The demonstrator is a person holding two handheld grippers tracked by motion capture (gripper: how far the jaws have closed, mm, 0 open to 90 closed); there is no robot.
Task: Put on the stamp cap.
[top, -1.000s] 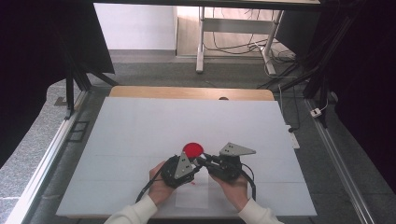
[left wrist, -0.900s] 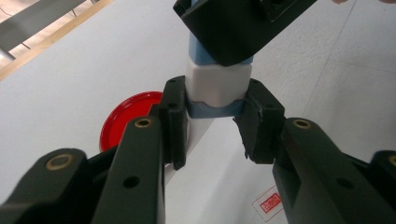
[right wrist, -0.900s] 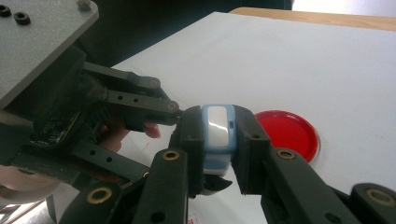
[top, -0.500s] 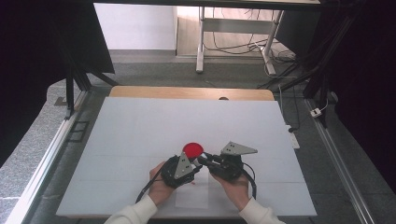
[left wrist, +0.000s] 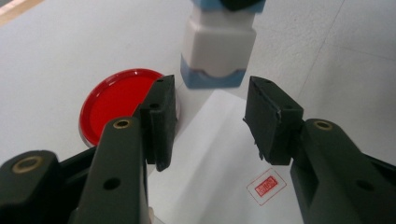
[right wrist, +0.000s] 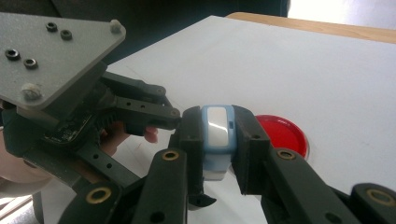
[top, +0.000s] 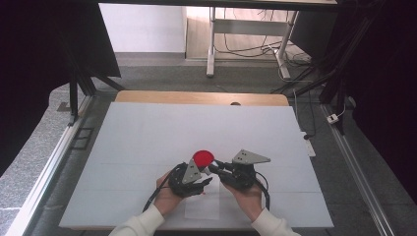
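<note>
Blue-and-white stamp [right wrist: 217,140] is pinched by the right gripper [right wrist: 217,149], held above the paper [left wrist: 219,154] just beside the red ink pad [left wrist: 119,100]. Left gripper [left wrist: 210,121] jaws have just been opening; they are now spread with nothing pressed between them, the stamp being seen just beyond their tips. A red imprint [left wrist: 266,185] is already on the paper. Judged: stamping is done, the stamp has been handed fully to the right gripper, and setting down is likely next.

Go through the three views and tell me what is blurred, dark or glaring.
High view: table evenly lit, surroundings very dark. Left gripper view: near fingers soft, red stamp mark on the paper sharp. Right gripper view: glare on the stamp, bright washout top right.
</note>
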